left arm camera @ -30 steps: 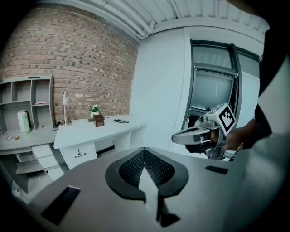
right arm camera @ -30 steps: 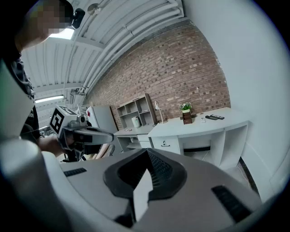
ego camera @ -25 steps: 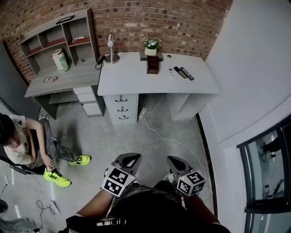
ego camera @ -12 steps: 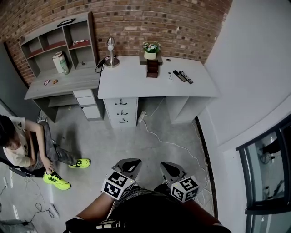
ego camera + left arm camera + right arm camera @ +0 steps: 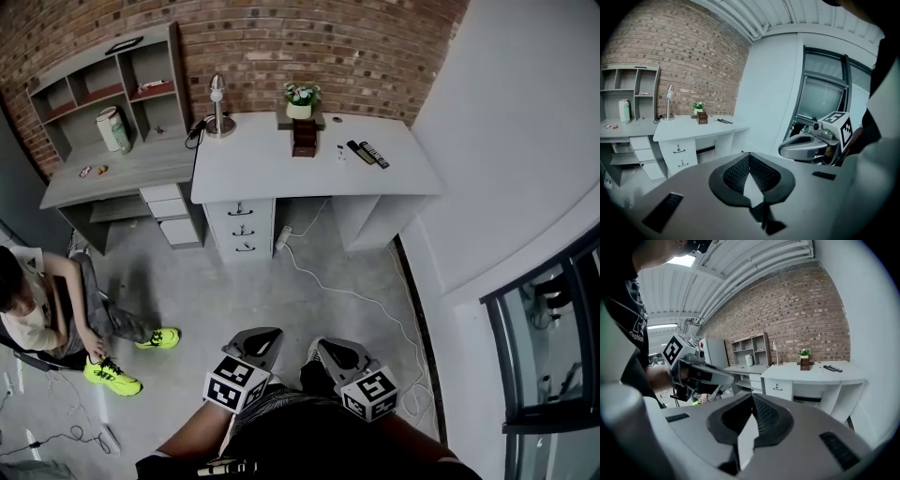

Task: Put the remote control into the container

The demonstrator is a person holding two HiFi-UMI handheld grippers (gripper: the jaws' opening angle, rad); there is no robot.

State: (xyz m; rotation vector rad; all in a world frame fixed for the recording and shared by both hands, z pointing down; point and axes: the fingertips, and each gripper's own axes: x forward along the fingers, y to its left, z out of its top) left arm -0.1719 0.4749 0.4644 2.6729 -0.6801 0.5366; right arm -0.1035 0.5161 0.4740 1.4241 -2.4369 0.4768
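Note:
Two dark remote controls (image 5: 361, 152) (image 5: 377, 155) lie side by side on the right part of the white desk (image 5: 272, 169), far across the floor. The same remotes show in the left gripper view (image 5: 723, 121) and in the right gripper view (image 5: 832, 368). A small brown container (image 5: 304, 138) stands at mid-desk in front of a potted plant (image 5: 299, 97). My left gripper (image 5: 265, 337) and right gripper (image 5: 323, 349) are low at my waist, far from the desk. Both are shut and empty, the pads meeting at the tips (image 5: 749, 153) (image 5: 751, 394).
A lamp (image 5: 217, 94) stands at the desk's left corner, with drawers (image 5: 242, 225) below. A grey shelf desk (image 5: 112, 169) adjoins on the left. A person (image 5: 37, 309) sits on the floor at the left. A white cable (image 5: 347, 291) runs over the floor. A window (image 5: 544, 347) lies to the right.
Both grippers sit lower in the head view, and the right one has drifted left, closer to the left one. The desk has shifted slightly left in the picture.

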